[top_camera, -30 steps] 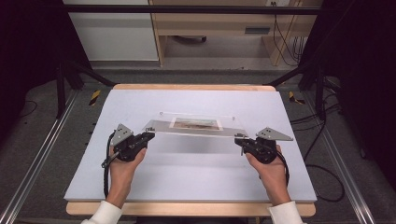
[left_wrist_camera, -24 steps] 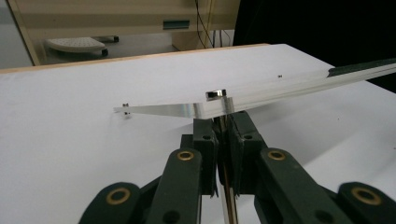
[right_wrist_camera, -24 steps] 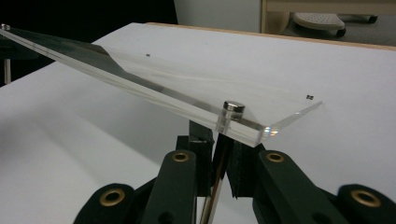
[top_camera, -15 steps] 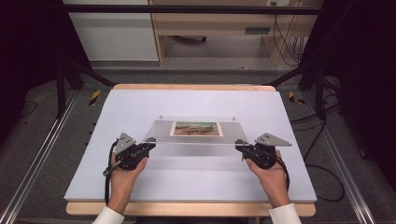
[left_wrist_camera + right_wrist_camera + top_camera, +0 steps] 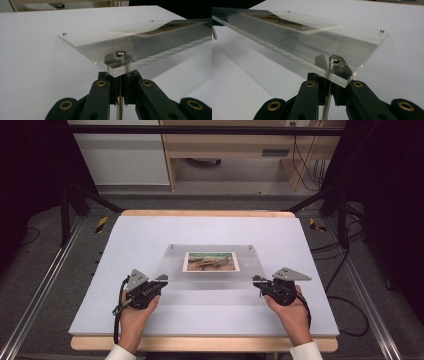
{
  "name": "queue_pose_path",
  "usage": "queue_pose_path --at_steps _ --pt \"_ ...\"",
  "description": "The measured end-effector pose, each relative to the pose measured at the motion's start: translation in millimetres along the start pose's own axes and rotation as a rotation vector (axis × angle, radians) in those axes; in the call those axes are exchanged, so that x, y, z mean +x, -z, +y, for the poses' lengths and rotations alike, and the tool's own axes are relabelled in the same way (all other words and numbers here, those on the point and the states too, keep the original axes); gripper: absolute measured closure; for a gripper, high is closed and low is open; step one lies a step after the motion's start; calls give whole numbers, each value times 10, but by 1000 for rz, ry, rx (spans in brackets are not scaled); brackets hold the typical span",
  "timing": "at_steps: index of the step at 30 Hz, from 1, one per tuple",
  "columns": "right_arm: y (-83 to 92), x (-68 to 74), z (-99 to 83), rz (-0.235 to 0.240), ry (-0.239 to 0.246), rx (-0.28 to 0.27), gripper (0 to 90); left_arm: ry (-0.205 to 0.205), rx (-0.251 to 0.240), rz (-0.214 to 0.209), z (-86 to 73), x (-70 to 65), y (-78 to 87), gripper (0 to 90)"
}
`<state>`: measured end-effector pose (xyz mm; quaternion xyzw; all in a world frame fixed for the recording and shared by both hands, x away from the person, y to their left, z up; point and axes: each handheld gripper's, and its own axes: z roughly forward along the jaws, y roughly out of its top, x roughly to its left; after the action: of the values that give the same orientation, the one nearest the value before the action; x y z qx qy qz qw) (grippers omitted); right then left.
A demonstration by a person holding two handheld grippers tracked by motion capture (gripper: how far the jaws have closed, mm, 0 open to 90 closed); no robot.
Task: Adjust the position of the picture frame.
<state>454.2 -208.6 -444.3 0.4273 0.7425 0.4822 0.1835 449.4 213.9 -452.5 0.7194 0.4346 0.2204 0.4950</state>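
Observation:
A clear acrylic plate [image 5: 172, 265] with a landscape photo [image 5: 210, 261] under its middle lies over the white board. Its far edge is down at the board and its near edge is raised a little. My left gripper [image 5: 162, 279] holds the near left corner. In the left gripper view its jaws are shut on a thin metal pin [image 5: 119, 100] that hangs below a silver cap [image 5: 120, 53]. My right gripper [image 5: 256, 280] holds the near right corner the same way, jaws shut on the pin [image 5: 327, 100] under its cap [image 5: 334, 59]. Two small studs mark the far corners.
The white board [image 5: 150, 235] covers a wooden table whose edge [image 5: 200, 344] shows at the front. Black frame bars and metal rails run along both sides. Yellow-and-black tools lie on the floor at the left [image 5: 101, 224] and the right [image 5: 314, 224]. A cable [image 5: 345, 300] trails right.
The plate has tipped from nearly edge-on to almost flat, so the photo now faces up. Both hands have come nearer and lower, the left hand more.

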Motion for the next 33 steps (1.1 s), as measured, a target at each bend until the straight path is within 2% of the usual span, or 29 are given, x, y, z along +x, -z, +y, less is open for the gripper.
queue_pose_path --at_steps 10,26,33 --pt "-35 32 -70 -10 -7 51 840 -9 37 25 -64 2 -47 837" --pt "-76 24 -132 -23 -17 97 839 -28 99 28 -119 3 -107 837" --pt "-83 16 -154 -22 -18 112 842 -26 107 27 -141 -11 -123 837"
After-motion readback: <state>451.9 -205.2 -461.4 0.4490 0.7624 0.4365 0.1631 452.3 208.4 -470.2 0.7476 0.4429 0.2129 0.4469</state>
